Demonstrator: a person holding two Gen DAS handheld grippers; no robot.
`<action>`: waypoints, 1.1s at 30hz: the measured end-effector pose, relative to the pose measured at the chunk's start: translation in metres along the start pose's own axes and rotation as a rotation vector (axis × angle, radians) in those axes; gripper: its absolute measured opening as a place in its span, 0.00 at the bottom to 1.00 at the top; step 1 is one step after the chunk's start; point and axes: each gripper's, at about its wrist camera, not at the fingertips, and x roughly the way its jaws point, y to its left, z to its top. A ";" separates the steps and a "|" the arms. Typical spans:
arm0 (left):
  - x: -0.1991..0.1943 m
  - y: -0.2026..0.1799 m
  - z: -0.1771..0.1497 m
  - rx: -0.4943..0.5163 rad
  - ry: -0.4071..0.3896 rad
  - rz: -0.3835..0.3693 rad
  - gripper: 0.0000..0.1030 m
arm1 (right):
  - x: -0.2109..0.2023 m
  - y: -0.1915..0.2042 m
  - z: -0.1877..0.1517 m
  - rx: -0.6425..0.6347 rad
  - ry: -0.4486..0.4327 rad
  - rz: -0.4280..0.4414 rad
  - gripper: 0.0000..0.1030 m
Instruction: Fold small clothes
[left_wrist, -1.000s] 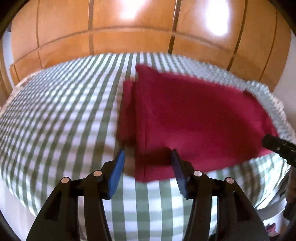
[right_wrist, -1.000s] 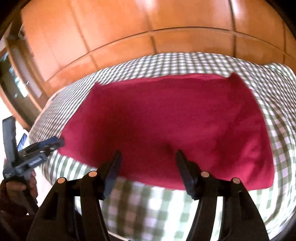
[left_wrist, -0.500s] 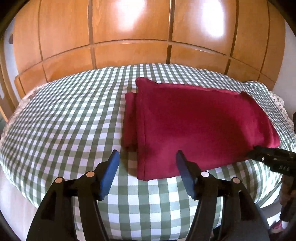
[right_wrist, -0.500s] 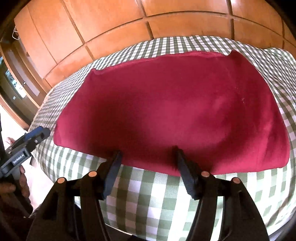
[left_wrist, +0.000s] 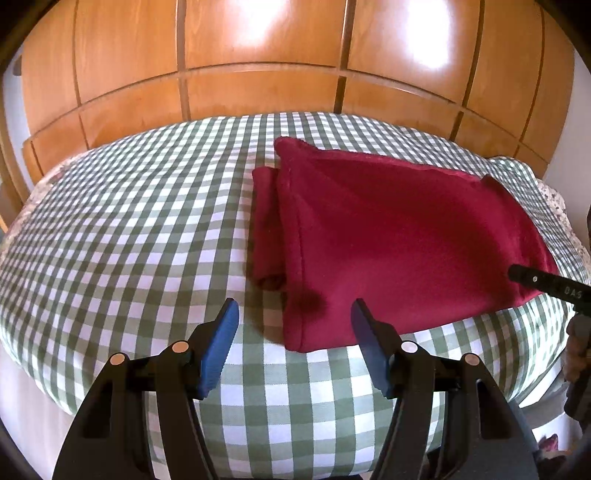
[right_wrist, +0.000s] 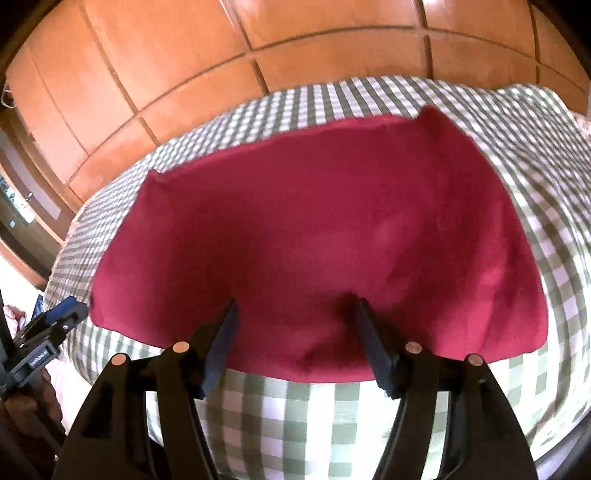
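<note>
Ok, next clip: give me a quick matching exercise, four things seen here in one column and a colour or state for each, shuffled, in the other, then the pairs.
Things:
1. red garment
2. bedspread
3. wardrobe doors
4. left gripper

Colour or state:
A. glossy orange-brown wood panels
B. jaws open, nothing between the pads
C. folded, lying flat
D. green and white checks

Pairs: 1-C, 2-D, 3-A, 4-B
</note>
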 end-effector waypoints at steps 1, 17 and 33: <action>0.001 0.001 -0.001 -0.004 0.004 -0.002 0.60 | 0.001 -0.001 0.000 0.000 0.002 -0.001 0.62; 0.028 0.072 0.052 -0.356 0.035 -0.327 0.58 | 0.011 0.000 -0.001 -0.001 -0.002 -0.004 0.67; 0.097 0.054 0.098 -0.347 0.122 -0.351 0.06 | 0.012 0.001 -0.003 -0.015 -0.015 0.005 0.71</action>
